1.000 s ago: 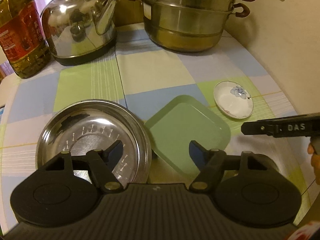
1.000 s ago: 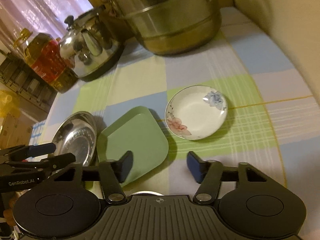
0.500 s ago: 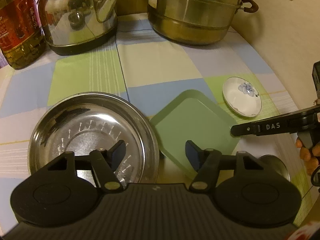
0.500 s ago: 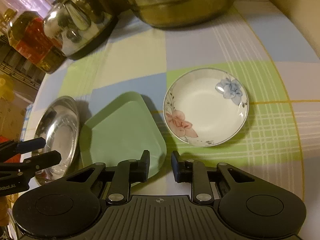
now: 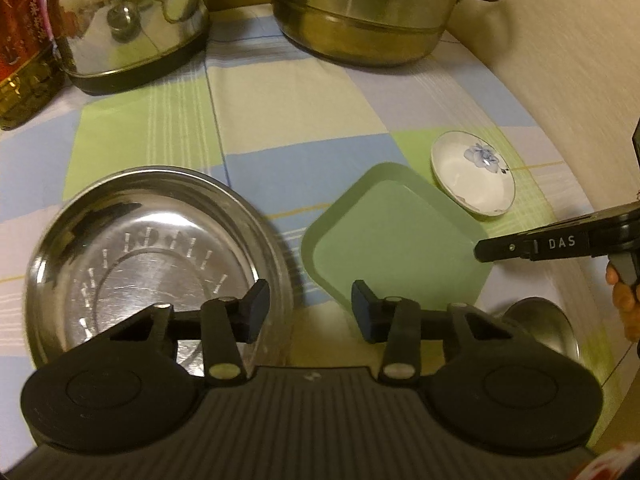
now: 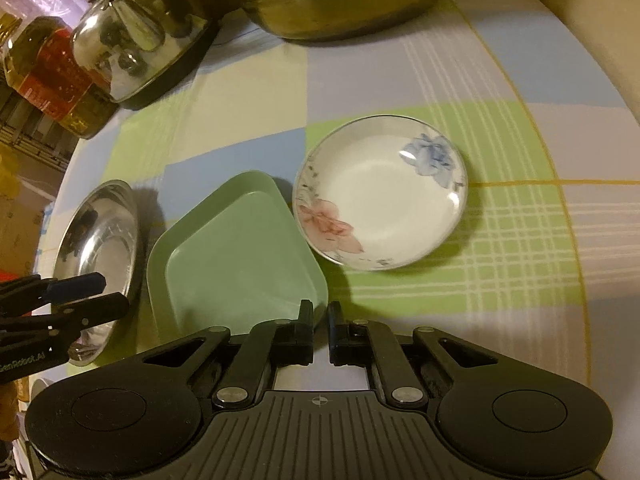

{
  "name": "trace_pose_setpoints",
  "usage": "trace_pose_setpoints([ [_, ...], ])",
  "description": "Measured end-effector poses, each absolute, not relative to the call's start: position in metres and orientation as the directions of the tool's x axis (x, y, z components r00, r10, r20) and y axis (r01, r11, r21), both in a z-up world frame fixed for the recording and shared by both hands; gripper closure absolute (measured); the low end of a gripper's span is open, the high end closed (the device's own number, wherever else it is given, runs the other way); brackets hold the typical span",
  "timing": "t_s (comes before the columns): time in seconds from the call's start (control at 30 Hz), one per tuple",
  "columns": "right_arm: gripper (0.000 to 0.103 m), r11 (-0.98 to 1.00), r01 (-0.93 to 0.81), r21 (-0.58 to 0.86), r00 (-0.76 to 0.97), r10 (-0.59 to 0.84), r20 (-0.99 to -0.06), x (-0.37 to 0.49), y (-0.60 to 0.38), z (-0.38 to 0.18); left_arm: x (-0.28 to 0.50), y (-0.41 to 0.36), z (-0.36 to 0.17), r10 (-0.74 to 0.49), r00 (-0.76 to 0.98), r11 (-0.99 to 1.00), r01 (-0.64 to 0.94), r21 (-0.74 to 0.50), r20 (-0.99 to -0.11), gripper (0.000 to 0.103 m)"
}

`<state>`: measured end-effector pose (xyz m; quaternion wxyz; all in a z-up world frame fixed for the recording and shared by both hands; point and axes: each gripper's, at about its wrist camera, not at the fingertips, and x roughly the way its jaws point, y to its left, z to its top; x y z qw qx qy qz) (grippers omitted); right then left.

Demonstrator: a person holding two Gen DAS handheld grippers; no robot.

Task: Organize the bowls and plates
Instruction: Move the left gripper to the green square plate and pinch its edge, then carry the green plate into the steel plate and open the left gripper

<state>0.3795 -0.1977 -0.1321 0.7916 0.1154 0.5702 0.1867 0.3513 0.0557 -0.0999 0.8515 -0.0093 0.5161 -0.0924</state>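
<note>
Both wrist views look steeply down, close over the table [image 5: 296,92], sharing the green plate [image 5: 396,236].

Left gripper [image 5: 306,306] over the dishes

Its jaws had just been closing, nothing between them, above the steel plate [image 5: 152,256] and green square plate [image 5: 396,240].

So the table [image 5: 304,112] has a checked cloth on it, blocks of pale blue, light green, cream and lilac. Along the far edge there's a big steel pot [image 5: 372,12] toward the right corner, a shiny kettle [image 5: 132,20] beside it, and a bottle of oil [image 5: 20,40] off at the far left. Nearer the front edge, left to right: a round steel plate [image 5: 132,248], a green square plate [image 5: 396,240] just beside it, and a small white flowered dish [image 6: 380,192] right at the green one's corner. There's also some rounded metal thing [image 5: 540,328] at the near right edge; can't tell what it is.
</note>
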Motion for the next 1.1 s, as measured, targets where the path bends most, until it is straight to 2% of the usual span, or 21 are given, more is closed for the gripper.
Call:
trace_pose_setpoints([
  [0.17,0.096,0.903,-0.14,0.407,0.28,0.43,-0.858,0.378,-0.21,-0.132,0.358,0.051,-0.108,-0.187,0.43,0.979,0.161,-0.129,-0.883,0.067],
  [0.4,0.096,0.91,-0.119,0.397,0.299,0.414,-0.86,0.377,-0.21,-0.13,0.37,0.045,-0.111,-0.169,0.459,0.978,0.186,-0.092,-0.872,0.068],
  [0.47,0.096,0.91,-0.104,0.402,0.303,0.414,-0.858,0.377,-0.211,-0.13,0.373,0.043,-0.112,-0.172,0.453,0.976,0.201,-0.088,-0.875,0.074],
  [0.6,0.096,0.909,-0.088,0.406,0.312,0.413,-0.856,0.375,-0.213,-0.13,0.381,0.04,-0.12,-0.169,0.438,0.972,0.222,-0.076,-0.883,0.075],
  [0.77,0.096,0.905,-0.069,0.419,0.318,0.418,-0.851,0.374,-0.215,-0.13,0.389,0.04,-0.133,-0.155,0.396,0.972,0.225,-0.068,-0.905,0.083],
  [1.1,0.097,0.916,-0.07,0.396,0.351,0.394,-0.85,0.369,-0.206,-0.128,0.387,0.038,-0.132,-0.161,0.411,0.971,0.227,-0.071,-0.897,0.092],
])
